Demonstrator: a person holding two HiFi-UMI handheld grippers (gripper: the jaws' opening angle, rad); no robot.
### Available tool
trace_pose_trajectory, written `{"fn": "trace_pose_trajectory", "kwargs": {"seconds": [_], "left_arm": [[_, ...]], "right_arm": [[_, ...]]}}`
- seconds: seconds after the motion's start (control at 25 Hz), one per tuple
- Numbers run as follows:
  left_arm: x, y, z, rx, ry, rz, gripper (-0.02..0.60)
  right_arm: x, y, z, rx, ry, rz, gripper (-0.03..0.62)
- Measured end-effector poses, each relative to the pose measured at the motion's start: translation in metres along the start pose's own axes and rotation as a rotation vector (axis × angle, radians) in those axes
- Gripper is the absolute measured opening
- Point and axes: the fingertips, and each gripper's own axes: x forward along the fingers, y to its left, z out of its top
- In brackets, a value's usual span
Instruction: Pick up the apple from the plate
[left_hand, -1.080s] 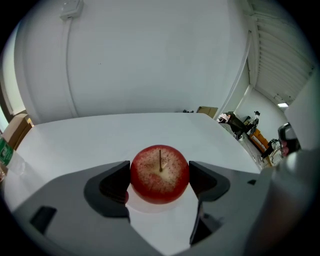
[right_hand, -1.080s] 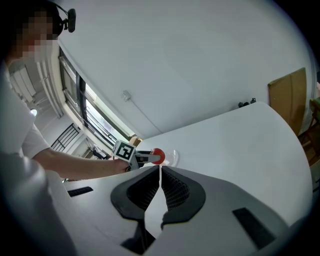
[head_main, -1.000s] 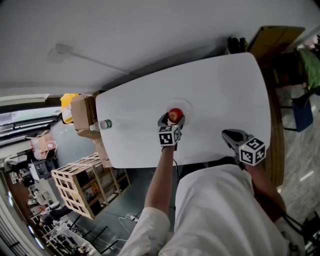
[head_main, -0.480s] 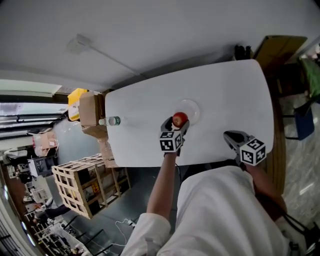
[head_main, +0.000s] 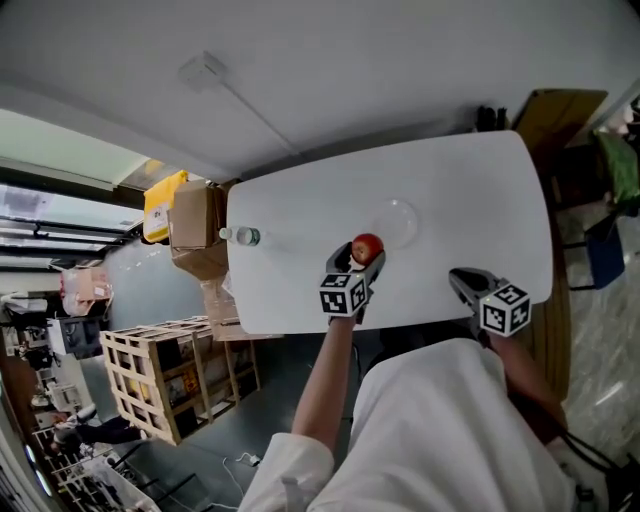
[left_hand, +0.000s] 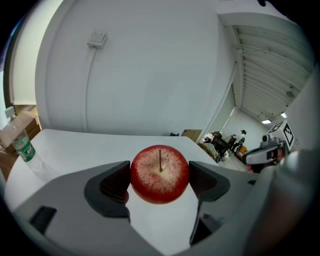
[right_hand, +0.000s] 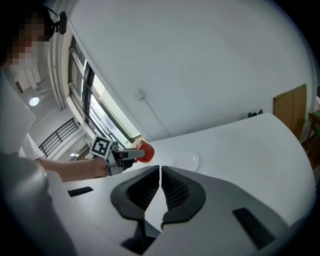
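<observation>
The left claw (left_hand: 160, 176) is clamped on the round red apple (head_main: 367, 247), mid-frame, lower left of the clear round plate (head_main: 397, 222). The right claw (right_hand: 160, 172) is squeezed together, empty.

Apple (left_hand: 160, 173): red with pale speckles, thin brown stem pointing up, upright.
Apple hold: pinched on its 2 sides between the jaws of the left gripper (head_main: 364, 254).
Apple place: off the plate, to its near left.
Plate (head_main: 397, 222): round, pale, lying flat.
</observation>
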Motion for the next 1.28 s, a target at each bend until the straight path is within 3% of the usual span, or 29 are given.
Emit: {"fn": "trace_pose_trajectory", "kwargs": {"seconds": [0.48, 0.8, 1.28], "left_arm": [[-0.086, 0.008, -0.007, 0.016, -0.073, -0.084, 0.365], [-0.137, 0.007, -0.028, 0.031, -0.075, -0.153, 0.365], [-0.178, -0.019, -0.043, 0.058, -0.087, -0.220, 0.366]], "right_arm": [[-0.006, 0.071, -0.034, -0.022, -0.067, -0.069, 0.037], [-0.015, 0.113, -0.067, -0.036, -0.105, -0.097, 0.037], [-0.051, 0.132, -0.098, -0.023, -0.157, -0.143, 0.038]]}}
